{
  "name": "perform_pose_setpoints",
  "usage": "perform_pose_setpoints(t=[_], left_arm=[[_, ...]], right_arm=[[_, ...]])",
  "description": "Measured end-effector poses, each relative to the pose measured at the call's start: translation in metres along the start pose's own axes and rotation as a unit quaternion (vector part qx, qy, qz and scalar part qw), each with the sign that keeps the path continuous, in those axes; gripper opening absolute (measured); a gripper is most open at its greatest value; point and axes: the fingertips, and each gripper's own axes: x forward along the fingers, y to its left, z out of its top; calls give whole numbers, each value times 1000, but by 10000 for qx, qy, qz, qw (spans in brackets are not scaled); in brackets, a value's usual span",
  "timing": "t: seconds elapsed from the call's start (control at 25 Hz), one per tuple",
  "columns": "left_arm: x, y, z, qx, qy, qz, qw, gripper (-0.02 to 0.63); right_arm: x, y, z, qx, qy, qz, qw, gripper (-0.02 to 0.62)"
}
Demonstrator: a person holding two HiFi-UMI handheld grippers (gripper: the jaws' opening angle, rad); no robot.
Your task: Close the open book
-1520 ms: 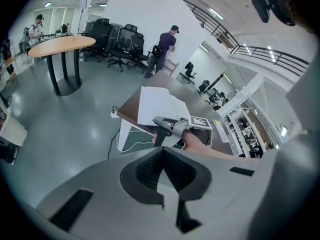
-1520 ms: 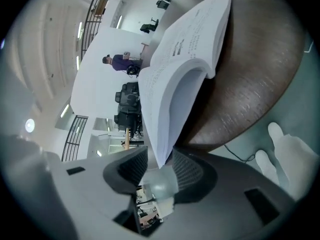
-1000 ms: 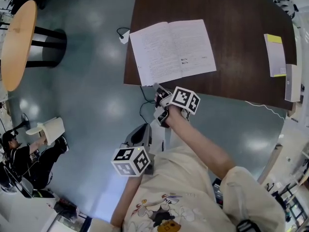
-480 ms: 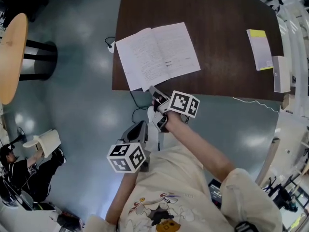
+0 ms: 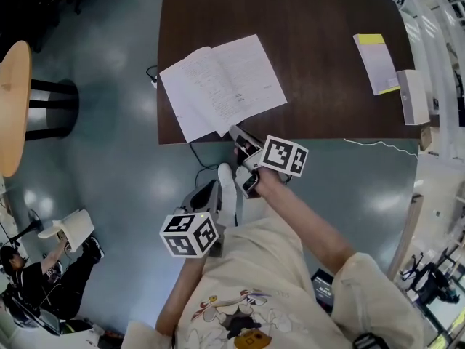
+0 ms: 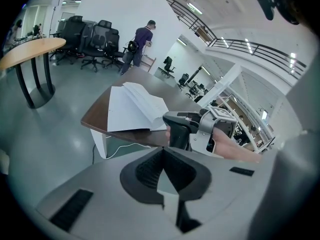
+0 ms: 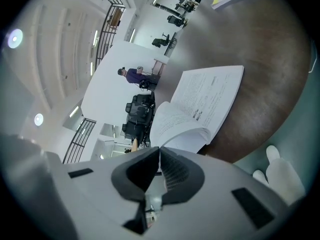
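Note:
An open book [image 5: 218, 86] lies flat with its white pages up at the near left corner of the dark brown table [image 5: 320, 20]. My right gripper [image 5: 237, 132] is shut with nothing in it. Its tip hovers at the table's near edge, just short of the book's near corner. In the right gripper view the book [image 7: 202, 104] fans out right beyond the closed jaws [image 7: 159, 153]. My left gripper [image 5: 209, 195] is lower, over the floor and short of the table, and it is also shut and empty. In the left gripper view, the book [image 6: 132, 111] and the right gripper [image 6: 182, 130] show ahead.
A yellow-topped booklet [image 5: 376, 62] and a white box [image 5: 413, 97] sit at the table's far right. A cable [image 5: 197, 158] hangs below the near edge. A round wooden table [image 5: 14, 107] stands left, and a seated person [image 5: 29, 282] is at lower left. Office chairs [image 6: 95, 39] stand beyond.
My right gripper has risen and come closer to the book's near corner. The left gripper has shifted slightly forward. The book has not moved on the table.

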Motion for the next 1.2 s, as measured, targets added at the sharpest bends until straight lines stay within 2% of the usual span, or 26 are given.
perform_pose_setpoints(t=[0.56, 0.76, 0.92, 1.2], left_arm=[[23, -17, 1, 132, 207, -61, 9997, 6], [21, -12, 1, 106, 238, -39, 9997, 6], [23, -9, 3, 82, 258, -13, 9996, 6], [27, -8, 4, 41, 270, -47, 9996, 6]], right_arm=[[-26, -27, 66, -98, -607, -188, 9979, 6], [-25, -38, 87, -425, -766, -414, 9953, 5], [-22, -59, 106, -441, -812, -665, 9935, 5], [-27, -72, 92, -574, -555, -879, 9929, 5]])
